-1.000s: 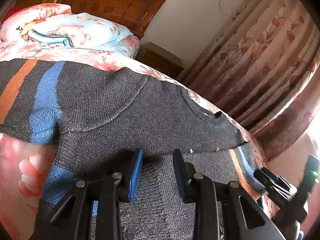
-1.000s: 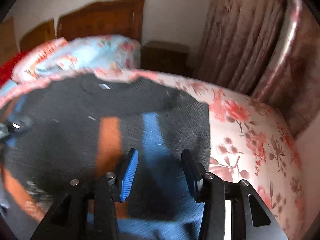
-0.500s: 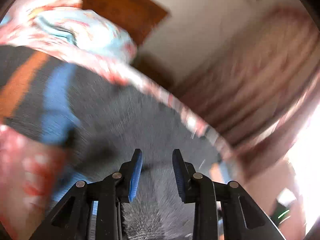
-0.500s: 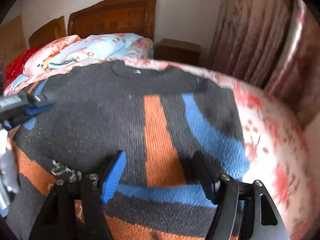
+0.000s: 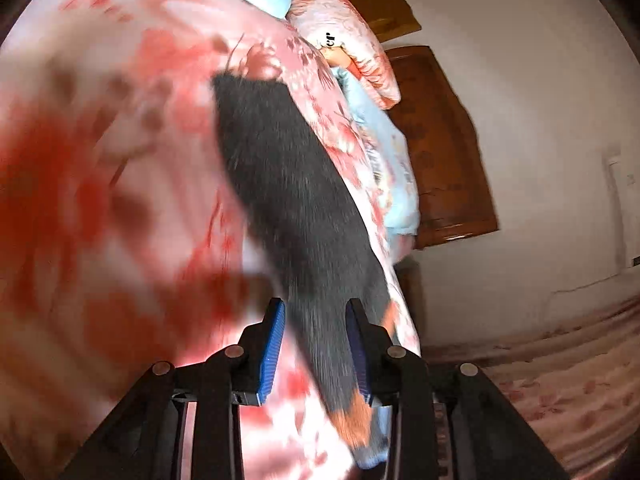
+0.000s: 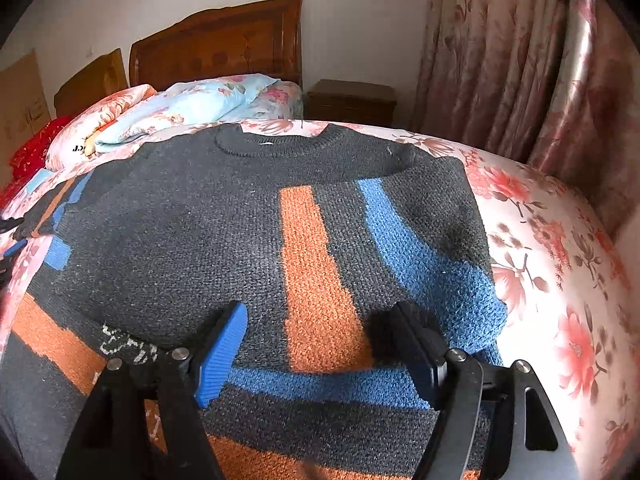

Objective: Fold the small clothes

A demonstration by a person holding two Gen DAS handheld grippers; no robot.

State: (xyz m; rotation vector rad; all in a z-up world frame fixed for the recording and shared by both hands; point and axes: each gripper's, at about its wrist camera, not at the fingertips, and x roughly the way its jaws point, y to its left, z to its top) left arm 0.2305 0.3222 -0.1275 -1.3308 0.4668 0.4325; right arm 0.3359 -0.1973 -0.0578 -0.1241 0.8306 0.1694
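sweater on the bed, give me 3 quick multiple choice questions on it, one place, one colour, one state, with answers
1. Where does the sweater lie?
A. on the floral bedspread
B. on the nightstand
C. on the floor

2. Which stripe colours cross its dark grey knit?
A. green and yellow
B. orange and blue
C. red and white

3. How is the right sleeve placed?
A. hanging off the bed
B. stretched out sideways
C. folded over the front

Answers: 1 A, floral fabric shows all round it. 2 B, an orange and a blue band run side by side. 3 C, the striped sleeve lies across the body.
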